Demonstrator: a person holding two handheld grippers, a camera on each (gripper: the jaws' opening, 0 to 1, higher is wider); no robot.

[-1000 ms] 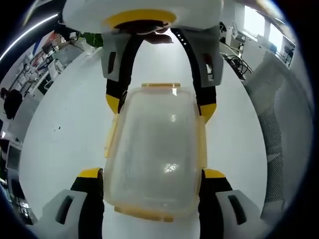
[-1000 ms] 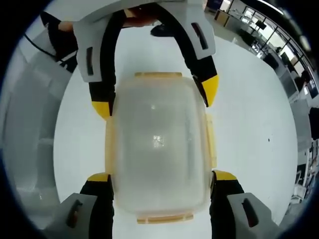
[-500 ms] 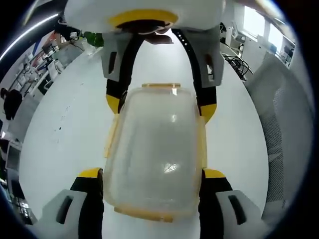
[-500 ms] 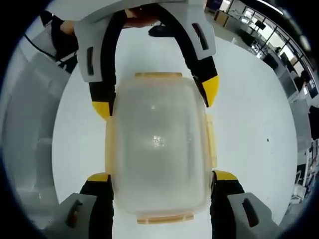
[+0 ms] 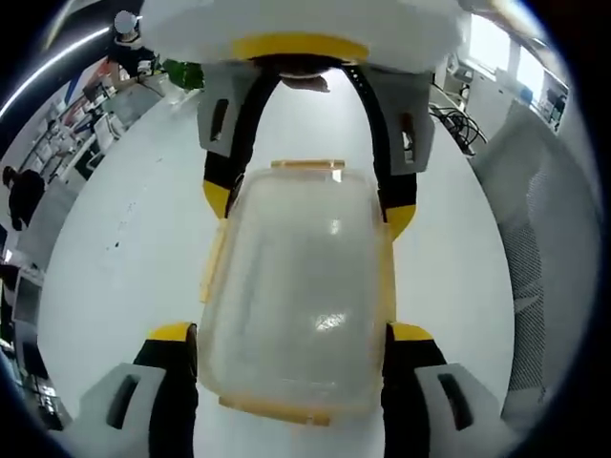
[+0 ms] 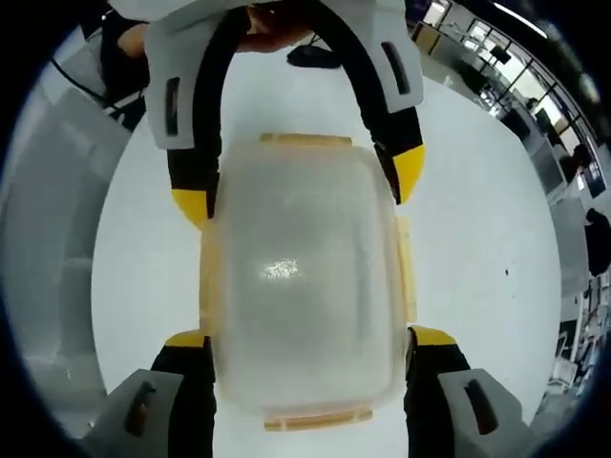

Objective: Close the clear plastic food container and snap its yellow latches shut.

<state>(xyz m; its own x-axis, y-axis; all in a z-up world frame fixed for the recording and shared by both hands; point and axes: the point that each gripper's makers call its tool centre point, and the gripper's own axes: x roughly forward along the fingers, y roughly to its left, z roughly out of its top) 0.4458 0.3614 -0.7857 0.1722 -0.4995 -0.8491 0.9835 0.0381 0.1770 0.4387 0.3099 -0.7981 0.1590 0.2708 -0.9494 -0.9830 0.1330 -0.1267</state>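
I have the container (image 5: 294, 291) on the white table (image 5: 124, 258), my left gripper (image 5: 291, 334) and right gripper (image 6: 301, 339) each spread astride opposite ends, and uneven pressing could skid it, leaving a latch (image 6: 305, 418) unsnapped.

No writing, label, brand, number or sign can be read anywhere, neither on the clear container (image 5: 296, 296) with its yellow latches (image 6: 307, 418) nor on the white table (image 5: 124, 258) it sits on.
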